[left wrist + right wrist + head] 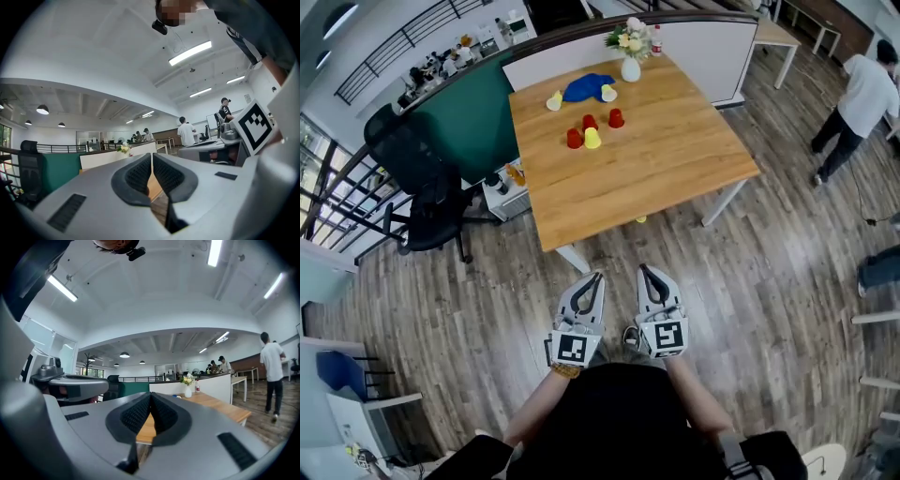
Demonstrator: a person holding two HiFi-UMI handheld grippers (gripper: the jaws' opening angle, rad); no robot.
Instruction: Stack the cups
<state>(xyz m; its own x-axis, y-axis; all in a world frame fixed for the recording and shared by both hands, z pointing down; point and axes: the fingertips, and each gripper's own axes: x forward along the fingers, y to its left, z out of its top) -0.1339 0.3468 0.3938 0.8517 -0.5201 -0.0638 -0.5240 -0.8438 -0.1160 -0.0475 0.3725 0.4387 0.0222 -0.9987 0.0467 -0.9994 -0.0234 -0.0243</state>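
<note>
White vase point(630, 69) holds flowers point(627, 37); three red cups point(616, 118) stand beside yellow cup point(592, 138).

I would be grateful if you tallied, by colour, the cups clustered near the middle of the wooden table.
Red cups: 3
Yellow cups: 1
Total: 4
Not counted: two pale items beside the blue cloth, too small to identify.

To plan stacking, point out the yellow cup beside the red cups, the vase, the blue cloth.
yellow cup point(592, 139), head view, side
vase point(630, 70), head view, body
blue cloth point(584, 87), head view, middle
</note>
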